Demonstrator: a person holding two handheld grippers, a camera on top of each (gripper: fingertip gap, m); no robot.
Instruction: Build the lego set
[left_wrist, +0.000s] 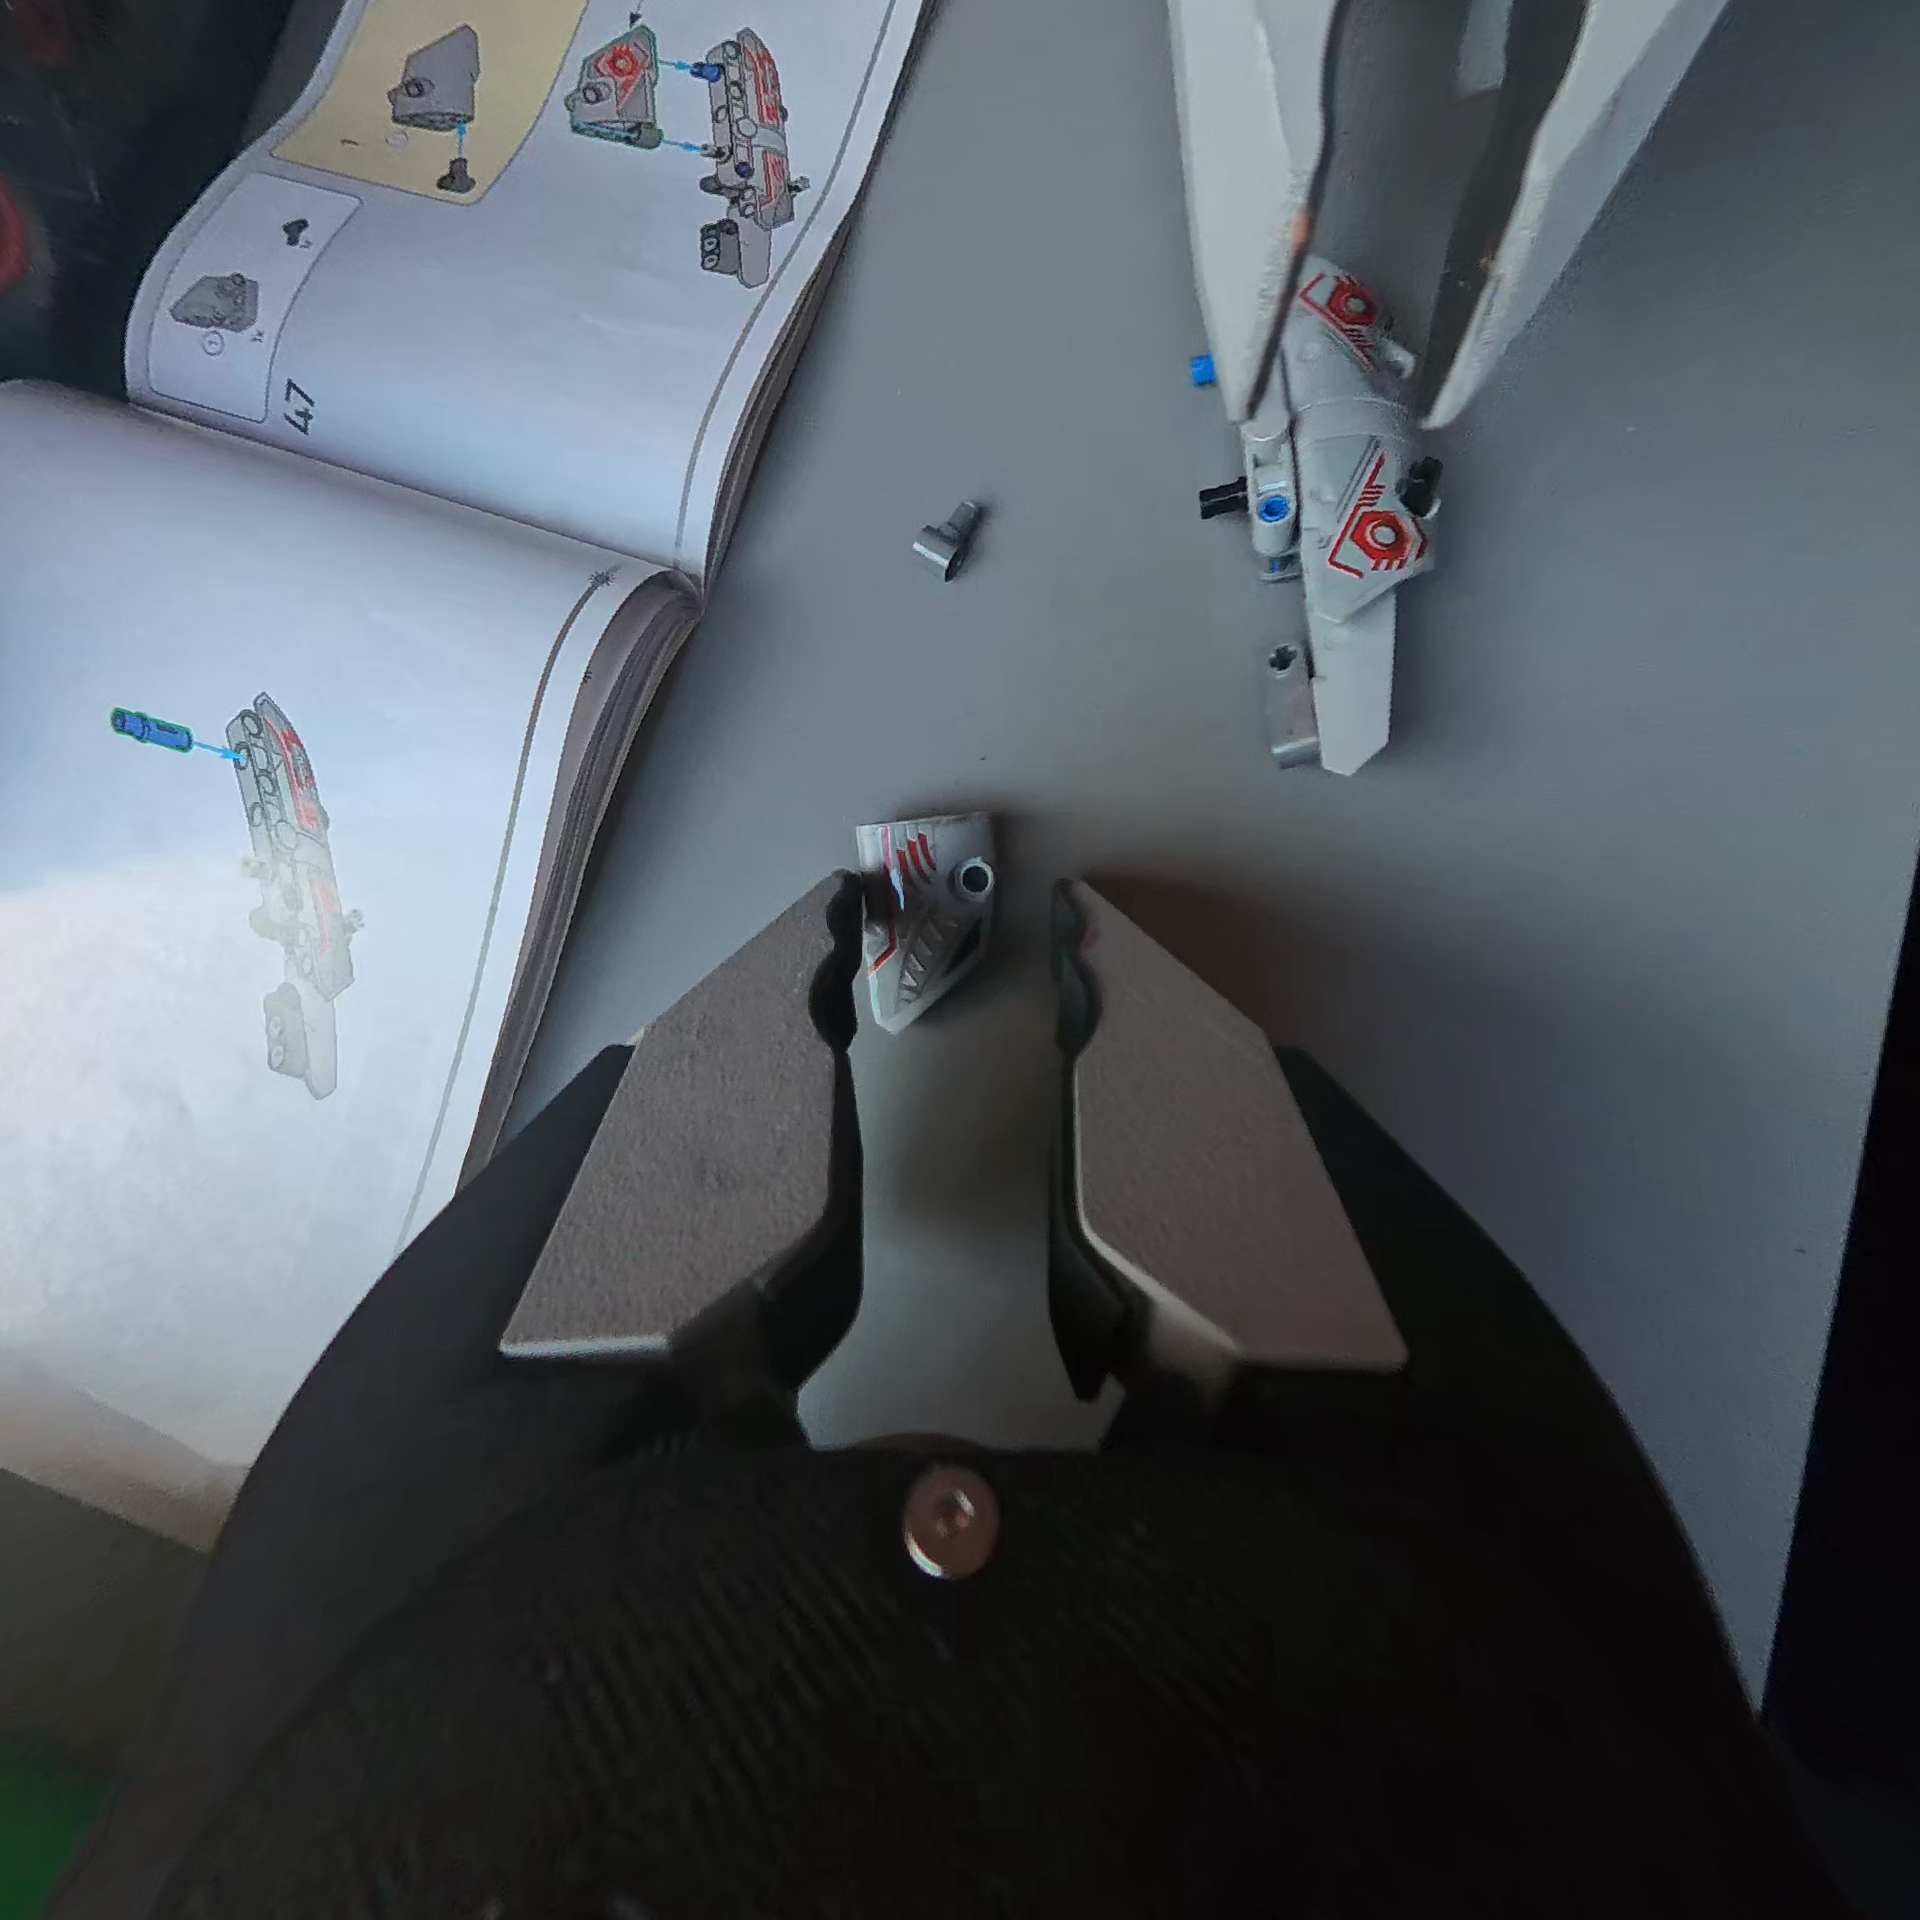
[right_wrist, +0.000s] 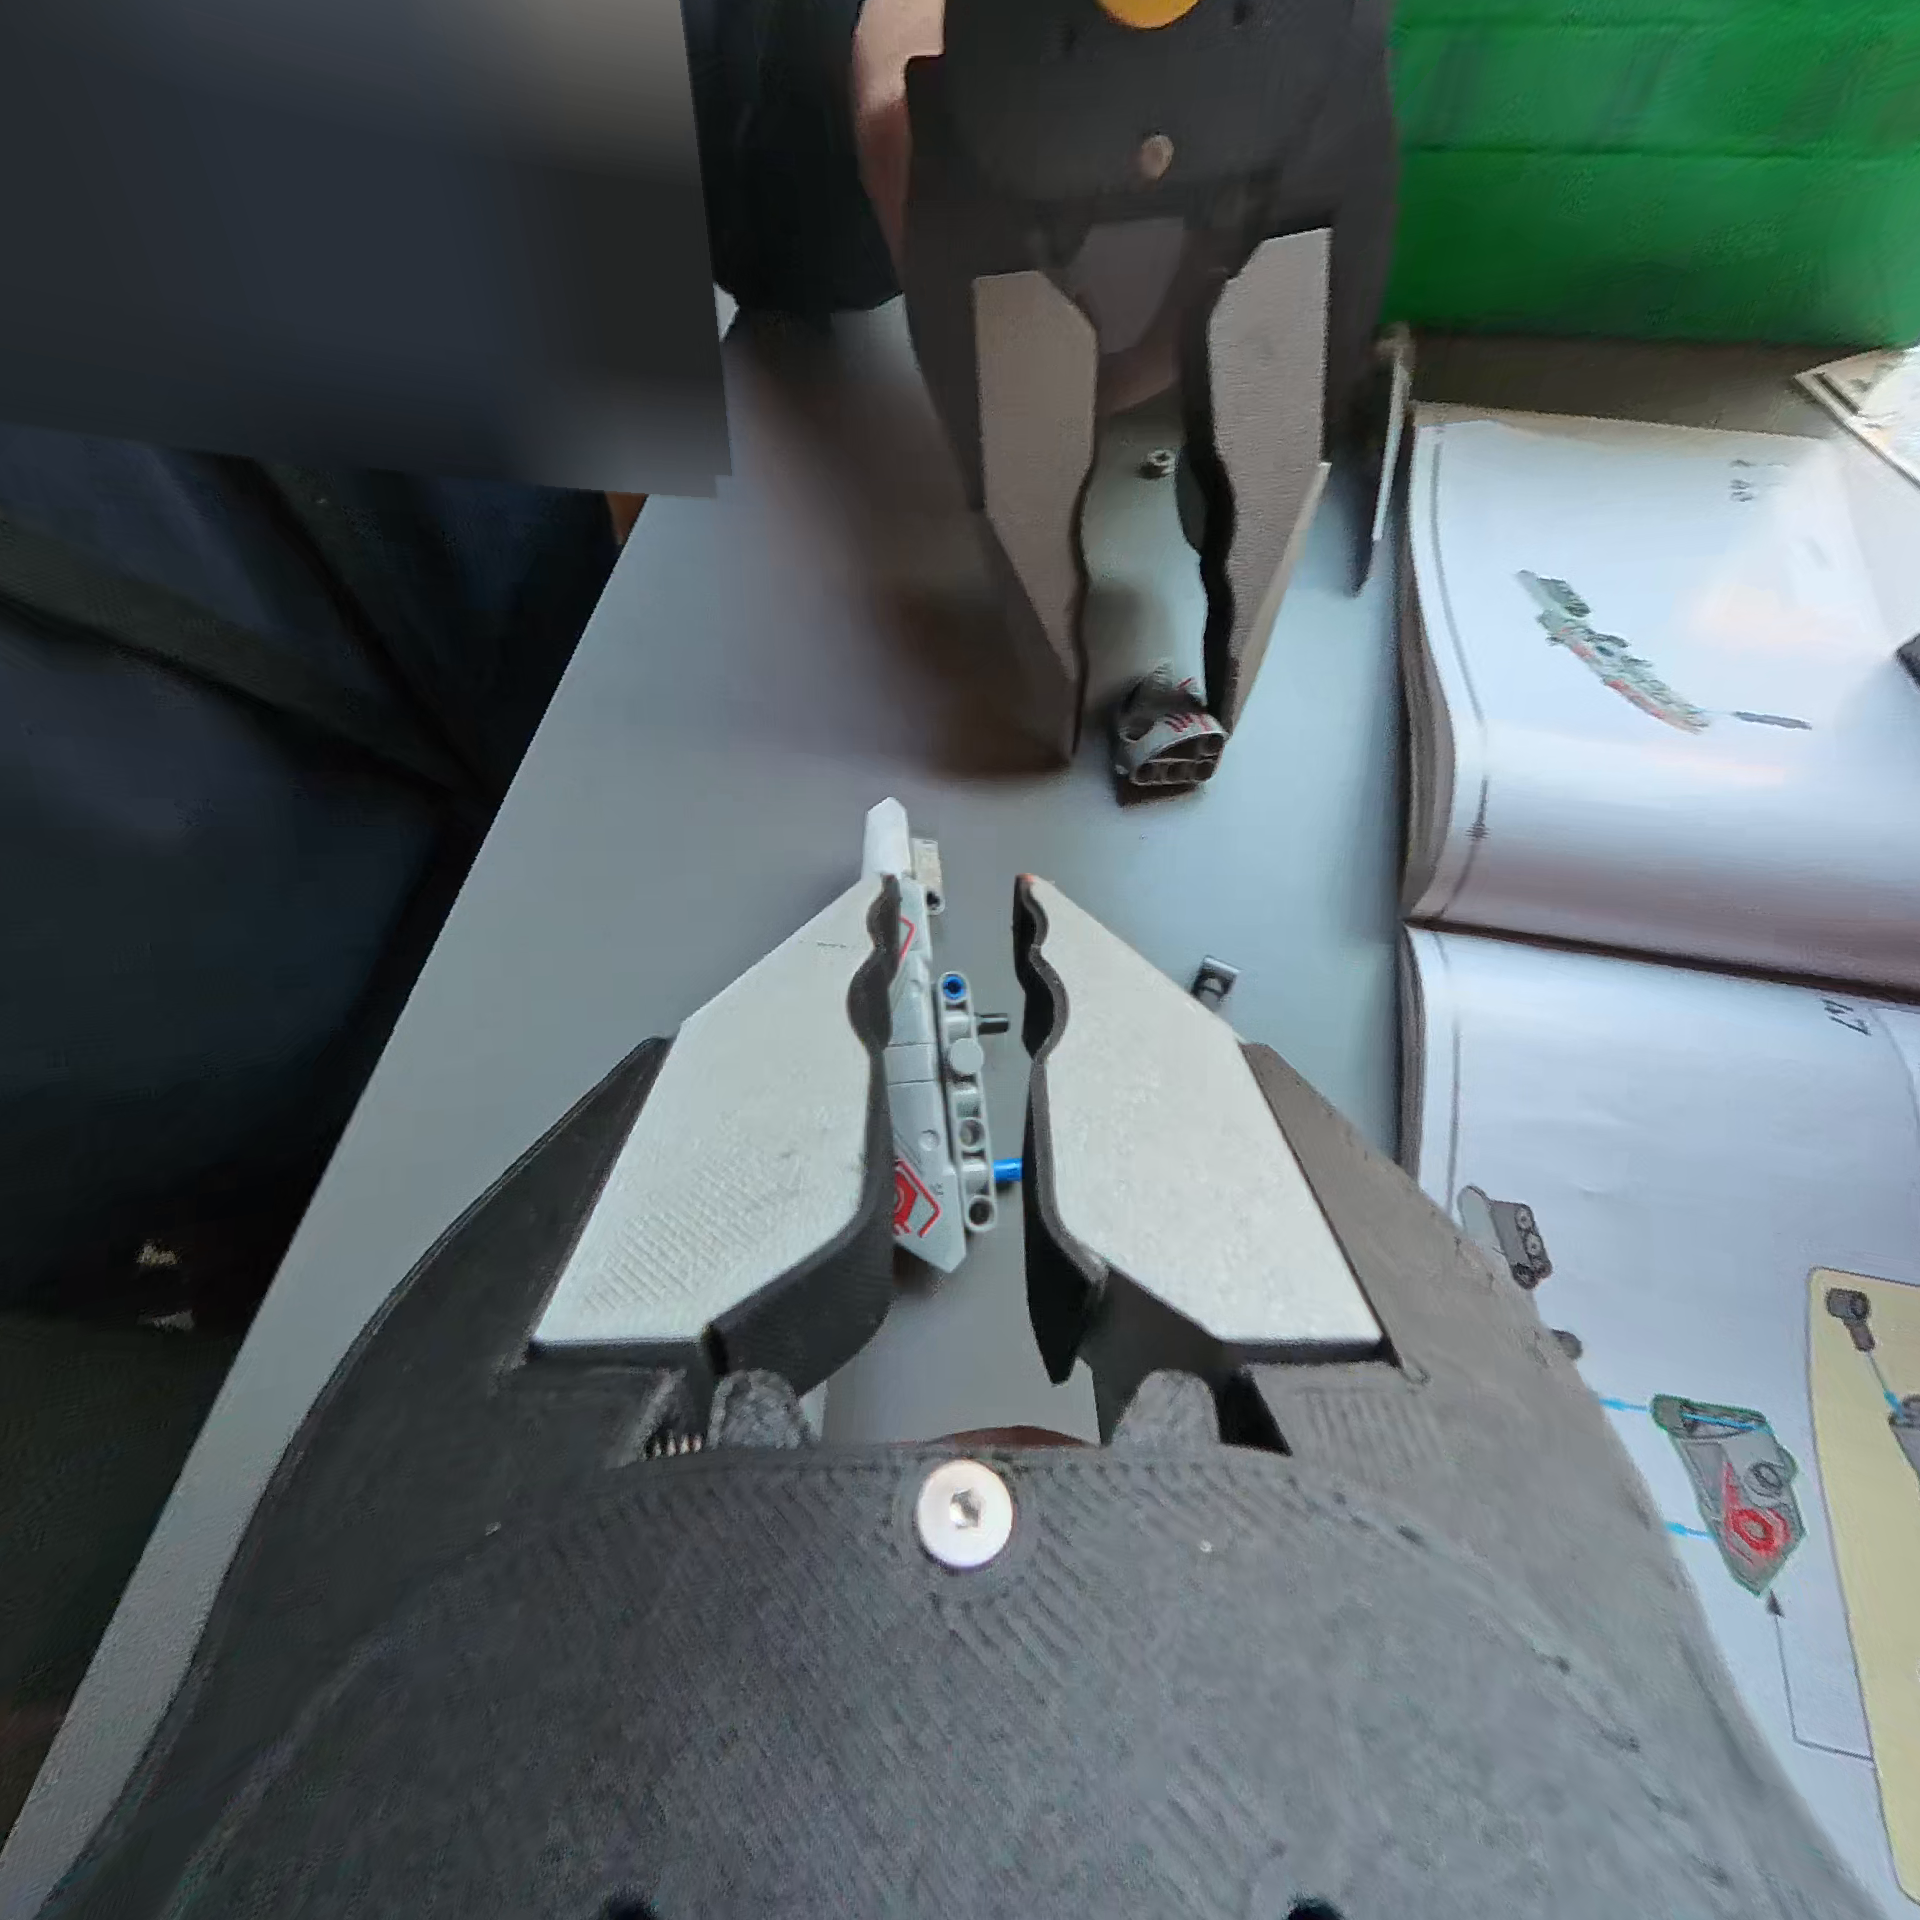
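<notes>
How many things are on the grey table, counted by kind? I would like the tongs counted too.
Long grey assembly with red markings: 1
Loose curved grey panel with red markings: 1
Small dark grey connector: 1
Open instruction booklet: 1
Tongs, left and right: 2
Total: 6

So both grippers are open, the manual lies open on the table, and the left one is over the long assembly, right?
Not quite: the left gripper is over the small panel, as the left wrist view shows. The long assembly sits between the right gripper's jaws.
</notes>
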